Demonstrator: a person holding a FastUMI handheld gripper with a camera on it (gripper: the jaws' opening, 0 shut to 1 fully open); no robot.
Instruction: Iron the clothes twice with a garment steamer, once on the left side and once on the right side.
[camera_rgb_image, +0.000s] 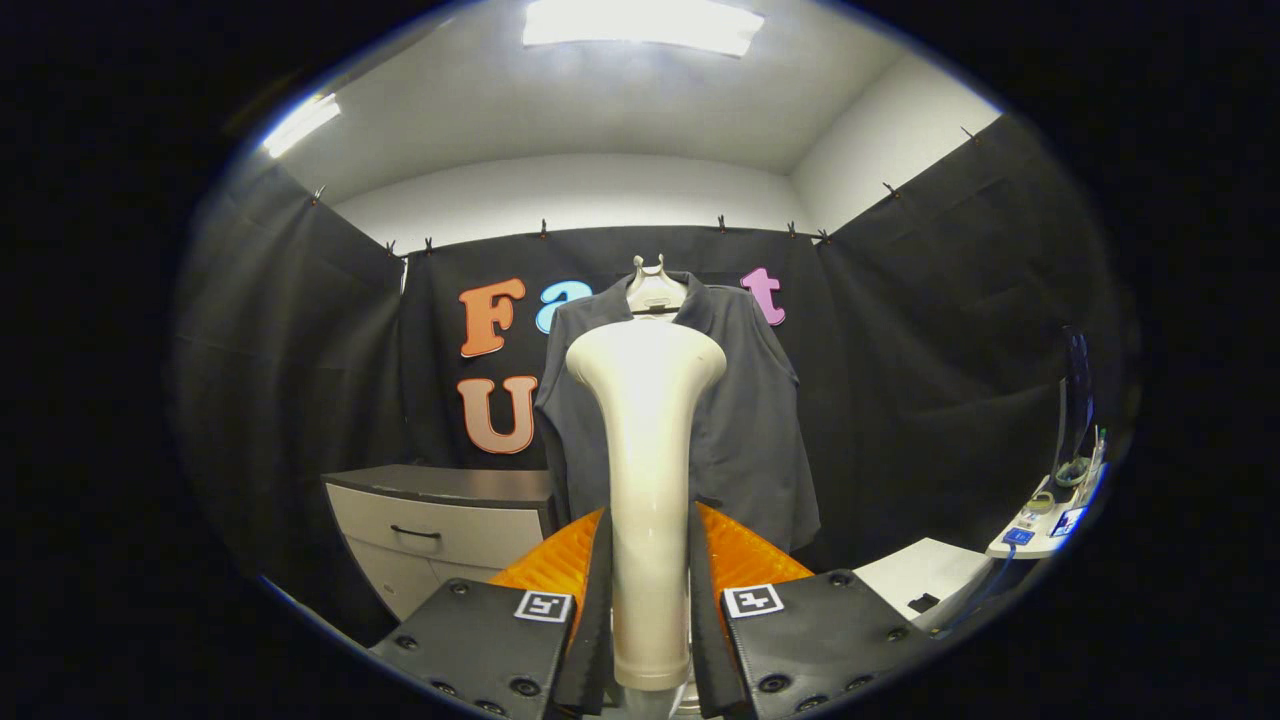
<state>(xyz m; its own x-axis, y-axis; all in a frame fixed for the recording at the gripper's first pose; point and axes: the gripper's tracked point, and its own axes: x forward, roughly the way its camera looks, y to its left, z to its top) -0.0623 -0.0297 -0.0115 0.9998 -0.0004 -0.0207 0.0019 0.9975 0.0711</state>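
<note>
Black cloth walls (300, 330) close the booth on three sides, white ceiling above with a light panel (640, 22) at twelve o'clock and a second strip (300, 122) at ten. Low at eight o'clock from the fingers sits a cabinet (440, 525) with a drawer handle; at four o'clock, a white table (925, 570), and beyond it a shelf (1050, 520) of small clutter I can't make out.

Now the shirt (745, 420): dark grey, collared, up on a hanger (655, 285) against the back cloth, straight ahead at twelve, well beyond the fingers. It hangs flat and square to us.

The steamer (645, 480) stands upright right between the fingers, pale handle flaring into a broad head that covers the shirt's middle. The gripper (648, 610) is clamped on that handle, both fingers pressing its sides, no gap showing.

Progress? I'd judge this is the start. The steamer is in hand and lined up on the shirt's centre, apart from the fabric; neither the left nor the right pass looks begun, so both remain.

What's hidden: the steamer's face points away, so no plate or steam to read. Its base is cut off below the fingers. The head blocks the shirt's placket, and the hem drops behind the fingers.
</note>
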